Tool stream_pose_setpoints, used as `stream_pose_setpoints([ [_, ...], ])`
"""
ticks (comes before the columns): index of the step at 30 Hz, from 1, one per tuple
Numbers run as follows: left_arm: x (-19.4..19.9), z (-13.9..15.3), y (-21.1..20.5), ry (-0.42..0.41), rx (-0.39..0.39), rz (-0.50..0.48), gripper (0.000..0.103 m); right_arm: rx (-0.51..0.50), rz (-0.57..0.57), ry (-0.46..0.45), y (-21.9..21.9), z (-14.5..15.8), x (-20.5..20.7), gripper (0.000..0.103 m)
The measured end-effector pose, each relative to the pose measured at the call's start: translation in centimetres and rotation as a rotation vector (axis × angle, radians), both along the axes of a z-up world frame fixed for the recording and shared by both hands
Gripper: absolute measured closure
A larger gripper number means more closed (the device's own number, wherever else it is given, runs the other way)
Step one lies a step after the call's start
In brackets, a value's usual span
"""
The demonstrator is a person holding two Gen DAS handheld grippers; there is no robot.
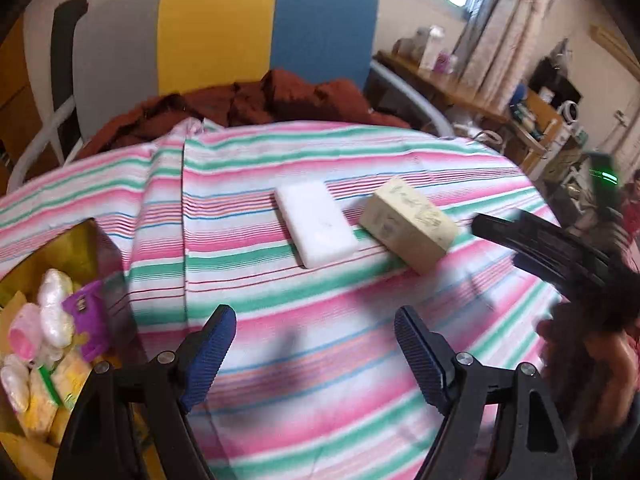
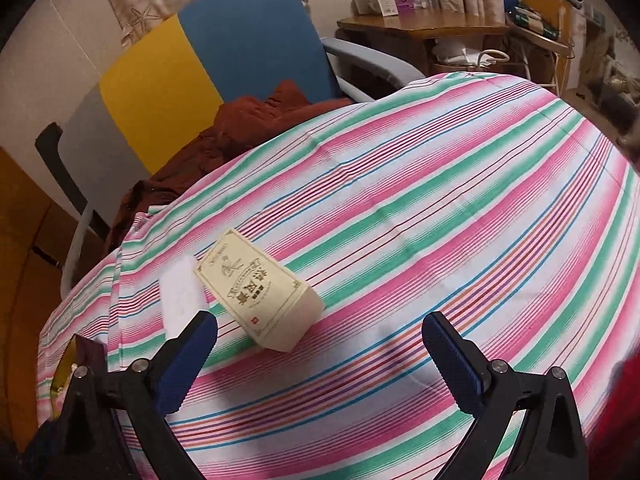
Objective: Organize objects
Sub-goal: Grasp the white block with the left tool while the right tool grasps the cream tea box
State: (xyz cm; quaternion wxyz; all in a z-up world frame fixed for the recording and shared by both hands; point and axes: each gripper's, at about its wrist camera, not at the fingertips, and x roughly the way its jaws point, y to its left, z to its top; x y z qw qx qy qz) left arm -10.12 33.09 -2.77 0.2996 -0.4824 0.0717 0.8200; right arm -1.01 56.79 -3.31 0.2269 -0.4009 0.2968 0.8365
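A white rectangular block (image 1: 316,225) lies flat on the striped tablecloth (image 1: 280,288), and a cream box with printed lettering (image 1: 408,229) rests just right of it. My left gripper (image 1: 314,354) hovers open in front of both, nothing between its blue pads. In the right wrist view the cream box (image 2: 260,294) lies just ahead of my open right gripper (image 2: 320,354), toward its left finger (image 2: 188,360); the white block (image 2: 182,300) sits behind that finger, partly hidden. The right gripper's dark body (image 1: 556,252) shows blurred at the right of the left wrist view.
A gold-lined box (image 1: 76,248) at the left holds several small packets and a purple pack (image 1: 86,322). Behind the table stands a chair with grey, yellow and blue panels (image 1: 224,28), a rust-brown cloth (image 1: 256,100) on its seat. A cluttered wooden desk (image 2: 420,28) stands far right.
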Motion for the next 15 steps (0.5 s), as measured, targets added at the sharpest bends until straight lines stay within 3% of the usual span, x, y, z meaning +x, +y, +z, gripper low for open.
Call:
stream_pose_setpoints([
  [5, -3.3, -2.1, 2.4, -0.065, -0.014, 0.053, 0.020, -0.035, -0.007, 0.032, 0.4, 0.2, 0.4, 0.000],
  [15, -8.9, -5.9, 8.1, -0.069, -0.110, 0.092, 0.020, -0.086, -0.012, 0.044, 0.8, -0.2, 0.4, 0.000],
])
